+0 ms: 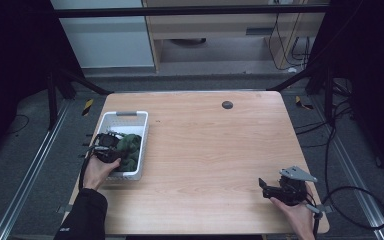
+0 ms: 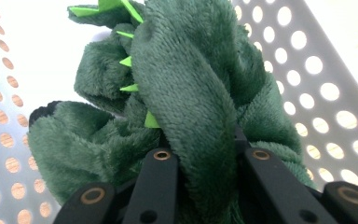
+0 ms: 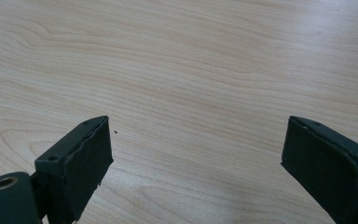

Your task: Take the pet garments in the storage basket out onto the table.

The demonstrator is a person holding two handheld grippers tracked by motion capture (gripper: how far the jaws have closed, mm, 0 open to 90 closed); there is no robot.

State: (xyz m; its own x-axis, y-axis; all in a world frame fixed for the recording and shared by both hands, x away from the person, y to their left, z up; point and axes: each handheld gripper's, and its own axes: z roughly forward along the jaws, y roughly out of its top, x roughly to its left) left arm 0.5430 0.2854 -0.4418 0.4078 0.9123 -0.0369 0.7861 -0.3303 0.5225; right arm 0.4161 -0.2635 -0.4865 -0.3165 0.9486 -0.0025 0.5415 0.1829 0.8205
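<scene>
High view: a pale wooden table (image 1: 205,150) carries a white perforated basket (image 1: 125,116) near its left edge, and inside the basket lies a dark green plush toy (image 1: 129,150). The person's left hand (image 1: 99,172) reaches in from the bottom left and holds the left gripper (image 1: 111,145) down in the basket, against the toy. At the table's near right corner the right hand (image 1: 295,212) holds the right gripper (image 1: 263,186) low over bare wood, well apart from the basket. A small dark round disc (image 1: 227,104) sits in the tabletop near the far edge.

No brand, label or writing can be read in any view (a pale mark on the left sleeve (image 1: 82,217) is too small to make out).

In the left gripper view the plush toy (image 2: 186,93) is deep green with a short fuzzy pile, bunched into folds, and a row of bright lime-green felt spikes (image 2: 129,60) runs along one fold. The two black jaws are clamped on a thick fold of it, with the basket's holed white wall (image 2: 307,84) behind.

In the right gripper view the jaws stand wide apart with nothing between them, above the wood grain of the table (image 3: 191,70).
</scene>
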